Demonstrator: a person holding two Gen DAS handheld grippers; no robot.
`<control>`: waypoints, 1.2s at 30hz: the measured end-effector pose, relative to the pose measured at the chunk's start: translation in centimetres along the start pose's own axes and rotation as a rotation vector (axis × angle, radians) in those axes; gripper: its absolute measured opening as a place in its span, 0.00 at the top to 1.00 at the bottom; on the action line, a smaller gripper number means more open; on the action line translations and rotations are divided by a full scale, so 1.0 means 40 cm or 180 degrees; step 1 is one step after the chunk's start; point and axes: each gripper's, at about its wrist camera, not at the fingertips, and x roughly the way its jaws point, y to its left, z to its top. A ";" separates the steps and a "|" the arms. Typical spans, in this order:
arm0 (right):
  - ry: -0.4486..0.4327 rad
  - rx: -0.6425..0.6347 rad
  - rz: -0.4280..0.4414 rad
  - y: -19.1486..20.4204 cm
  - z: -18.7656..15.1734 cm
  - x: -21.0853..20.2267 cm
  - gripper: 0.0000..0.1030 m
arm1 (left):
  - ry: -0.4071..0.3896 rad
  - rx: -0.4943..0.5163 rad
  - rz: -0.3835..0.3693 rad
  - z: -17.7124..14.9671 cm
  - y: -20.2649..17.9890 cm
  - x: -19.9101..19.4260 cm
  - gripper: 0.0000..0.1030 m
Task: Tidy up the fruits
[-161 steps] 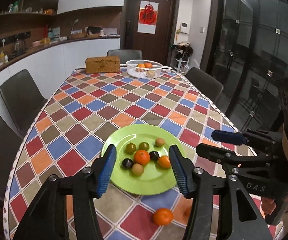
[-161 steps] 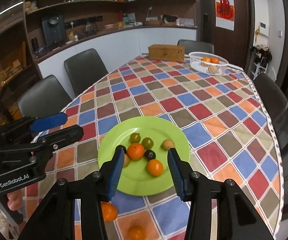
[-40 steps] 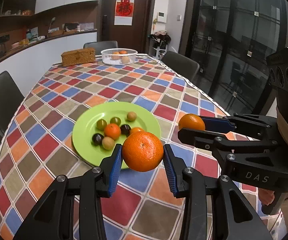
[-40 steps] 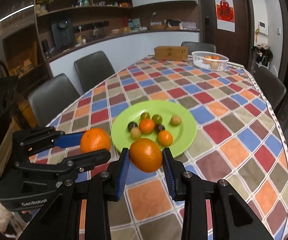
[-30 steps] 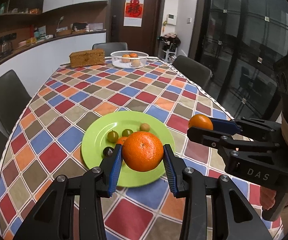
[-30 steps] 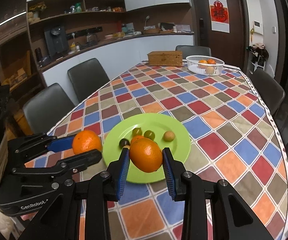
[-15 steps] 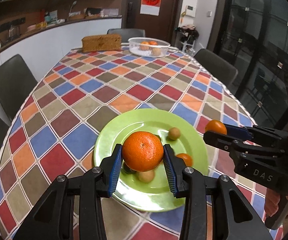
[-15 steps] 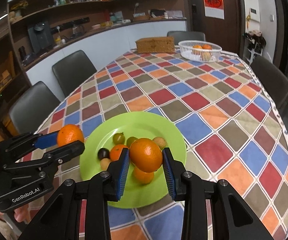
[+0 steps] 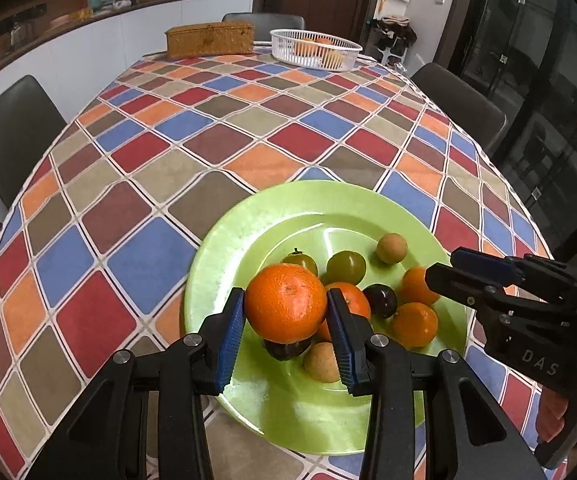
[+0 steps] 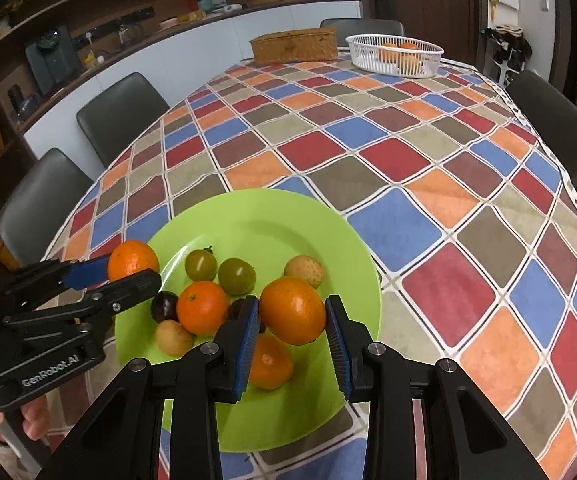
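Note:
A green plate [image 9: 248, 232] [image 10: 272, 216] sits on the checked tablecloth near the front edge and holds several small fruits: green, dark and tan ones and small oranges. My left gripper [image 9: 286, 322] is shut on a large orange [image 9: 286, 302] and holds it just above the plate's near left part. My right gripper [image 10: 291, 330] is shut on another orange [image 10: 292, 310], low over the plate's near right part. The left gripper with its orange [image 10: 132, 260] also shows in the right wrist view, at the plate's left rim. The right gripper [image 9: 444, 276] shows in the left wrist view.
A white basket [image 9: 314, 54] [image 10: 394, 56] with oranges and a wicker box [image 9: 208, 40] [image 10: 292, 46] stand at the table's far end. Dark chairs [image 9: 12, 128] [image 10: 120, 112] line both sides. A counter runs along the left wall.
Both grippers, each holding its orange, have moved forward and down over the green plate. Earlier still they were open and the two oranges lay on the cloth in front of the plate.

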 end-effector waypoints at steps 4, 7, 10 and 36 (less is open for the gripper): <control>0.0000 0.0048 -0.0006 -0.009 0.000 -0.003 0.58 | -0.0049 0.0028 0.0053 -0.001 -0.006 -0.013 0.50; -0.0007 0.0031 -0.0036 -0.008 -0.006 -0.013 0.58 | -0.0119 0.0068 0.0063 -0.006 -0.012 -0.037 0.50; -0.0068 0.0021 -0.0055 -0.006 -0.016 -0.038 0.58 | -0.0180 0.0109 0.0082 -0.011 -0.022 -0.067 0.50; -0.0973 -0.0081 -0.0248 0.073 -0.198 -0.478 0.33 | -0.0966 0.0144 0.0217 -0.225 -0.153 -0.485 0.24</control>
